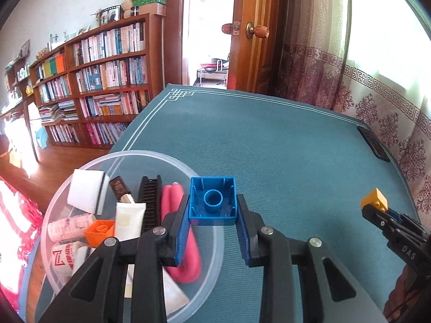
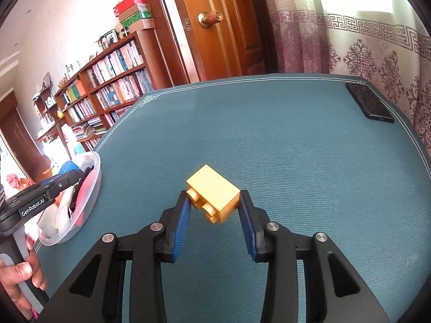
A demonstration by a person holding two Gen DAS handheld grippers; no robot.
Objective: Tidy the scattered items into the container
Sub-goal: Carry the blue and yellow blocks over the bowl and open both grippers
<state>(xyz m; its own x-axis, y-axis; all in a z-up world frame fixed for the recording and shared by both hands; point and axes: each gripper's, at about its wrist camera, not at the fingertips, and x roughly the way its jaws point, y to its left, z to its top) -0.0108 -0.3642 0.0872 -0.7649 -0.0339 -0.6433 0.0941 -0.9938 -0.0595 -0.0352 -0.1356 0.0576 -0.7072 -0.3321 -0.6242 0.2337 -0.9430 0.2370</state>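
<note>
My left gripper point(image 1: 212, 202) is shut on a blue brick point(image 1: 212, 201), its hollow underside facing the camera, held above the right rim of the clear round container point(image 1: 215, 250). Inside the container lie an orange brick point(image 1: 99, 232), a white sponge point(image 1: 86, 191), a black comb point(image 1: 149, 202), a pink item point(image 1: 186, 258), tubes and packets. In the right wrist view my right gripper point(image 2: 214, 202) is shut on a yellow brick point(image 2: 214, 192), tilted above the teal mat. That brick point(image 1: 374, 199) also shows at the far right of the left wrist view. The container point(image 2: 89, 188) sits to the left.
A teal mat point(image 2: 269, 140) covers the table. A black phone point(image 2: 370, 103) lies at its far right corner. Bookshelves point(image 1: 107, 80), a wooden door point(image 2: 223, 27) and patterned curtains point(image 2: 377, 53) stand behind. A hand point(image 2: 16, 282) grips the left tool's handle.
</note>
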